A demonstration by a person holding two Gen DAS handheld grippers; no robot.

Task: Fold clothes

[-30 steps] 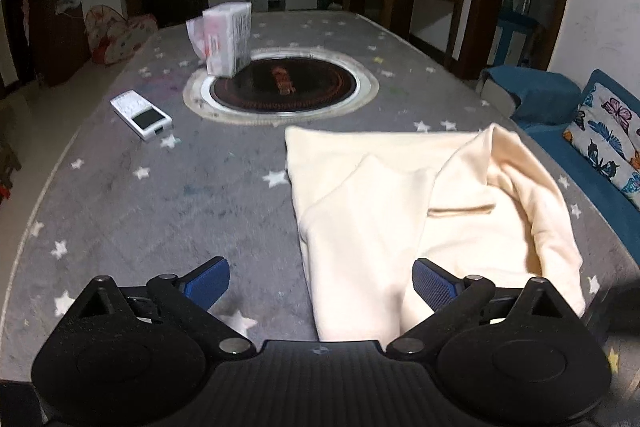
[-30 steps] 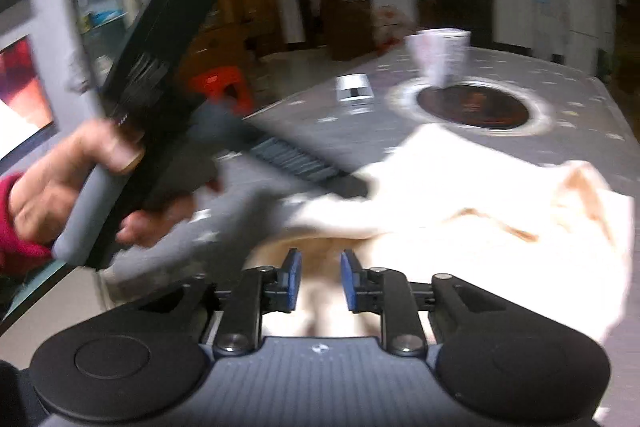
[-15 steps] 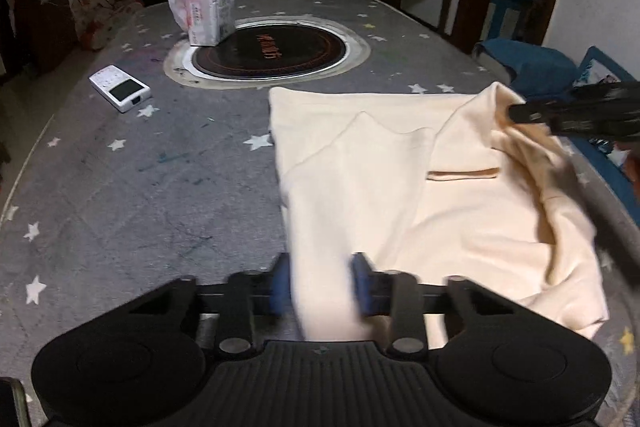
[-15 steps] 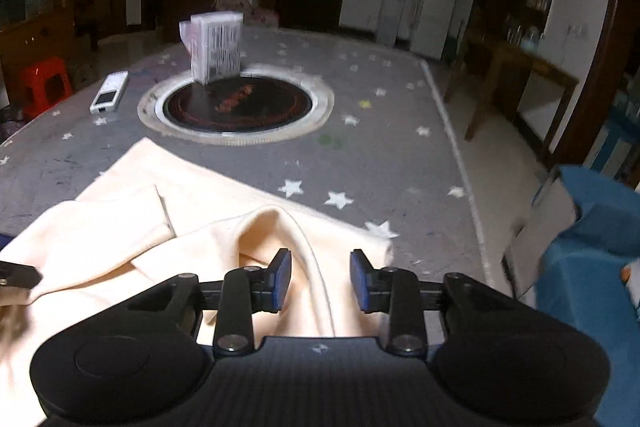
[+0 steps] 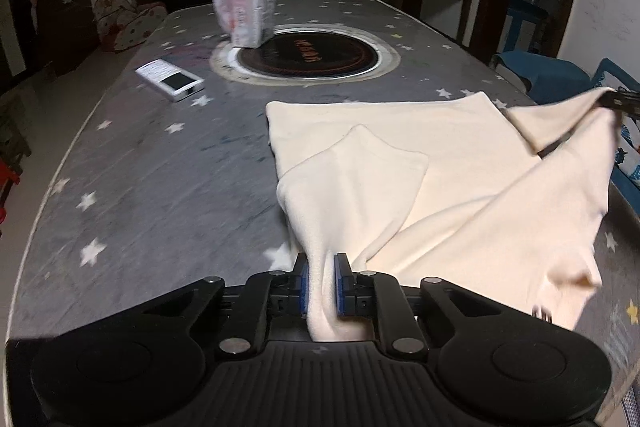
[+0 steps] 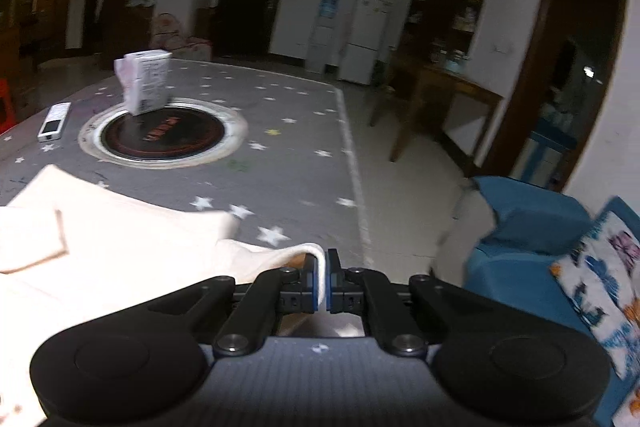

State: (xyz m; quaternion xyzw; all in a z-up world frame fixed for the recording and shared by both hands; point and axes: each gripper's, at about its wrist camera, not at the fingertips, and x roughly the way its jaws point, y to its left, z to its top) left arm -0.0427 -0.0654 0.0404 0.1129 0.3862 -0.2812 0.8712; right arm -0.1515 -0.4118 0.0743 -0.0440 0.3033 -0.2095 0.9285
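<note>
A cream garment (image 5: 420, 179) lies partly folded on the grey star-patterned table (image 5: 152, 187). My left gripper (image 5: 321, 281) is shut on the garment's near edge, and the cloth runs up between its blue pads. My right gripper (image 6: 322, 281) is shut on another edge of the same garment (image 6: 120, 247) and holds it lifted at the table's right side. In the left wrist view the right gripper's tip (image 5: 618, 101) shows at the far right, with the cloth hanging from it.
A round black hotplate (image 5: 306, 57) is set in the table's middle. A white tissue pack (image 5: 248, 13) stands at its far left rim. A white remote (image 5: 170, 81) lies to the left. A blue sofa (image 6: 528, 251) with a patterned cushion (image 6: 600, 291) stands right of the table.
Both grippers have closed on the garment. The right gripper has lifted its edge up and to the right, and the left holds the near edge pinched and raised.
</note>
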